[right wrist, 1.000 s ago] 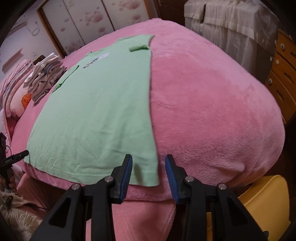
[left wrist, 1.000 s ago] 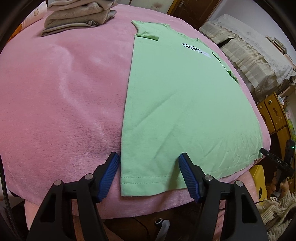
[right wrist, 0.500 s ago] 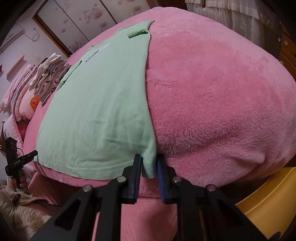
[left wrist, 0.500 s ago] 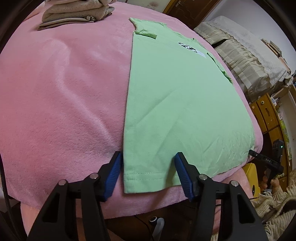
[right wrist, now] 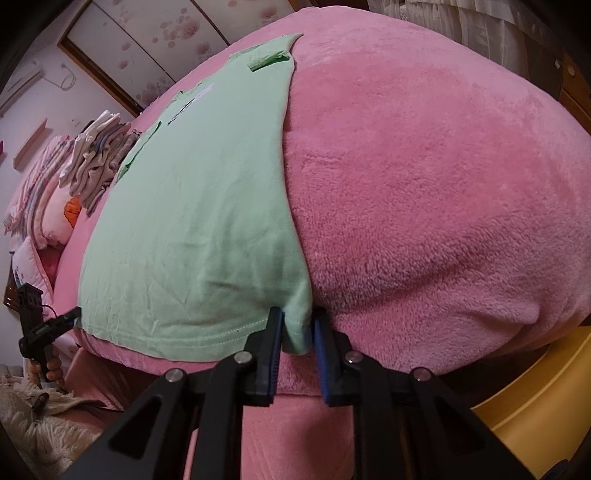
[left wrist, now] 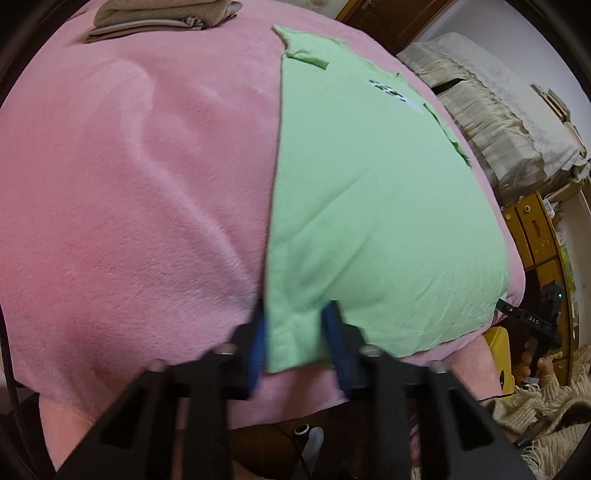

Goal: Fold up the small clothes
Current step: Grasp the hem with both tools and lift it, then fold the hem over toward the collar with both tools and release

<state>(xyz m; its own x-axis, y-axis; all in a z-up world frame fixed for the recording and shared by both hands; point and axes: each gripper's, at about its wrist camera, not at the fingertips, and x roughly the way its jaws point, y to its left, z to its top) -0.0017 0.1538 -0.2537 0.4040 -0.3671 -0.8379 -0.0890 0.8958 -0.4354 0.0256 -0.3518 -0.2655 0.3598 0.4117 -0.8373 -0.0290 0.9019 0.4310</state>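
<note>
Green shirt [left wrist: 369, 206] neck label print blurred, unreadable

Left gripper [left wrist: 295, 332] jaws closing on the near-left hem corner of the green T-shirt [left wrist: 369, 206], which lies flat on the pink blanket [left wrist: 129, 184]. Folded clothes stack [left wrist: 159, 14] at far edge.

1 green T-shirt [left wrist: 373, 206], spread flat on 1 pink plush blanket [left wrist: 140, 192]. 2 short sleeves on it, and 1 dark print near the collar. 1 stack of folded clothes [right wrist: 98, 155] beyond the shirt; number of pieces in it unclear. 2 grippers: left gripper [left wrist: 295, 328] and right gripper [right wrist: 297, 332], each with 2 blue-padded fingers. 1 wooden chest of drawers [left wrist: 535, 229]. 1 yellow plastic object [right wrist: 535, 398].
</note>
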